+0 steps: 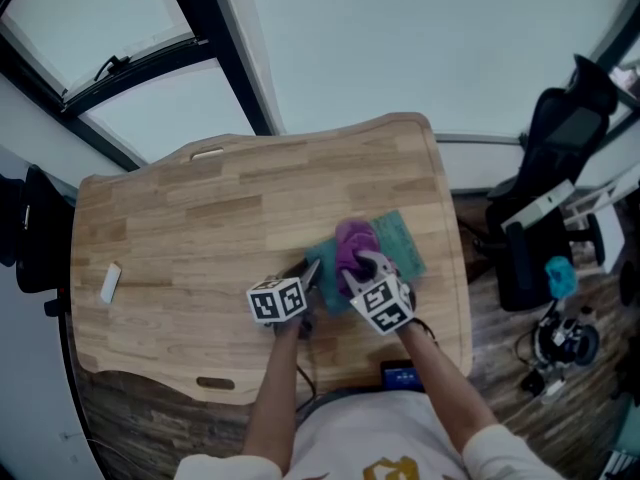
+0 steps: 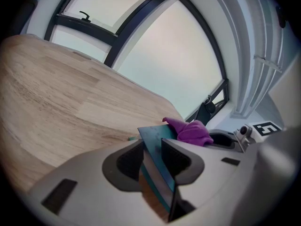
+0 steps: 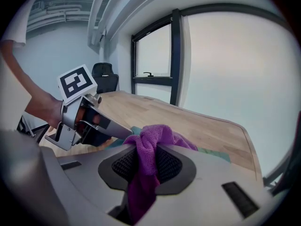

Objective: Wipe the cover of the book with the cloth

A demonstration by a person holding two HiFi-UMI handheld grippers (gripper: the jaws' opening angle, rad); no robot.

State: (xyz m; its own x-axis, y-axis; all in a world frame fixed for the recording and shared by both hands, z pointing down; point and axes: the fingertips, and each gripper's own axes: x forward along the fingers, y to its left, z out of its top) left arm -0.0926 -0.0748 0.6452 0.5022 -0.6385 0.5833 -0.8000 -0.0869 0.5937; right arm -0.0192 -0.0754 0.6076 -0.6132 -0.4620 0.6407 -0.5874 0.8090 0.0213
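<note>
A teal book (image 1: 400,243) lies on the wooden table (image 1: 200,238) near its right front. My left gripper (image 1: 312,273) is shut on the book's near left corner; in the left gripper view the book's edge (image 2: 157,166) stands clamped between the jaws. My right gripper (image 1: 362,268) is shut on a purple cloth (image 1: 352,248), which rests bunched on the book's cover. In the right gripper view the cloth (image 3: 150,147) hangs between the jaws, with the teal cover (image 3: 214,154) showing behind it and the left gripper (image 3: 117,132) at the left.
A small white object (image 1: 110,282) lies at the table's left front. A black office chair (image 1: 550,198) and gear on the floor (image 1: 565,338) stand to the right. Large windows (image 1: 420,38) run behind the table. A dark device (image 1: 402,376) sits at the front edge.
</note>
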